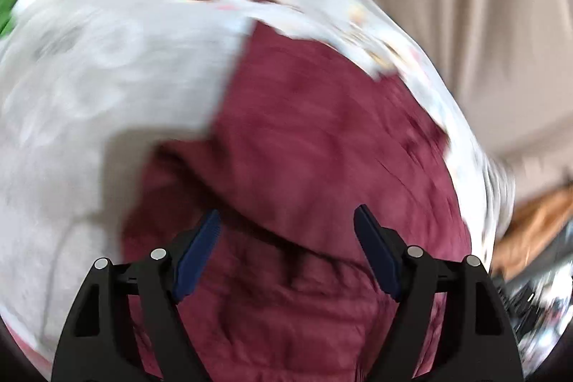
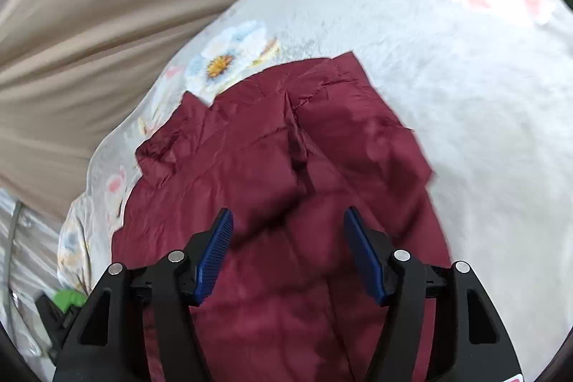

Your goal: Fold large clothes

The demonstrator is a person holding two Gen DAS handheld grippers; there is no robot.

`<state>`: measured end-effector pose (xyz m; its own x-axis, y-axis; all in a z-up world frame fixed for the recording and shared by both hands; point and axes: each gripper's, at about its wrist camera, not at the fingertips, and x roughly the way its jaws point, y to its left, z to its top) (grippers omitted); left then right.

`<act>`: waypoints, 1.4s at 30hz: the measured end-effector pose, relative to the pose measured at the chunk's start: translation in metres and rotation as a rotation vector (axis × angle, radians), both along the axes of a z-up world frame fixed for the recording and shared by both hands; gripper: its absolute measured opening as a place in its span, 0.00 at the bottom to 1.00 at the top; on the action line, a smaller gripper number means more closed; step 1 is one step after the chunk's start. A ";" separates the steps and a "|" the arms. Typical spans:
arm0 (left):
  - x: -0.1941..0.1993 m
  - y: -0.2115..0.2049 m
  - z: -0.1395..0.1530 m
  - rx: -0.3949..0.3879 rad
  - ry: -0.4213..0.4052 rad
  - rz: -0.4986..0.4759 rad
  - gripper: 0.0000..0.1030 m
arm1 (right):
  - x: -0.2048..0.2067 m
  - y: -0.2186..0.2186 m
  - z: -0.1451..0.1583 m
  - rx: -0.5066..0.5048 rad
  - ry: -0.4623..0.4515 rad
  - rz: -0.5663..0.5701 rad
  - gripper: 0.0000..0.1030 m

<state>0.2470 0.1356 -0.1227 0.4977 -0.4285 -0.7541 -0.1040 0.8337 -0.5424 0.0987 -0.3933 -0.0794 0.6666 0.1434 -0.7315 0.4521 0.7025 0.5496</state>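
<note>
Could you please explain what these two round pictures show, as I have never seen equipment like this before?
Each picture comes from a wide-angle camera mounted on a hand-held tool that a person carries, one per hand. The black prongs with blue pads are two-finger grippers: the left gripper in the first, the right gripper in the second. Both look down on a crumpled dark red quilted garment lying on a pale grey flowered blanket, with beige fabric beyond. Both grippers are open and hold nothing. The left view is blurred.
</note>
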 end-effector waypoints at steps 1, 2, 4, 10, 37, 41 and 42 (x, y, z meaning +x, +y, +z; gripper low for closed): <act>0.003 0.006 -0.005 -0.022 0.008 0.036 0.63 | 0.007 0.000 -0.004 0.017 0.012 -0.010 0.62; 0.006 0.011 -0.010 -0.048 0.017 0.062 0.51 | 0.014 0.000 -0.008 0.034 0.021 -0.022 0.59; 0.016 0.013 -0.019 -0.094 0.028 0.085 0.15 | 0.024 0.005 -0.009 0.076 -0.008 -0.007 0.19; 0.017 0.016 0.005 0.035 -0.103 0.148 0.00 | 0.020 0.044 0.082 -0.020 -0.304 0.123 0.03; 0.015 -0.047 0.024 0.268 -0.177 -0.053 0.05 | 0.074 0.191 0.030 -0.274 -0.093 0.501 0.15; 0.030 -0.051 -0.023 0.326 -0.088 -0.068 0.05 | 0.083 0.173 -0.006 -0.327 0.013 0.537 0.00; 0.030 -0.049 -0.026 0.330 -0.098 -0.069 0.04 | 0.076 0.157 -0.008 -0.324 0.018 0.509 0.00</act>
<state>0.2773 0.0863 -0.1492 0.5530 -0.2046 -0.8077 -0.0023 0.9690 -0.2470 0.1749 -0.2358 -0.0871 0.5594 0.2090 -0.8021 0.0222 0.9636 0.2665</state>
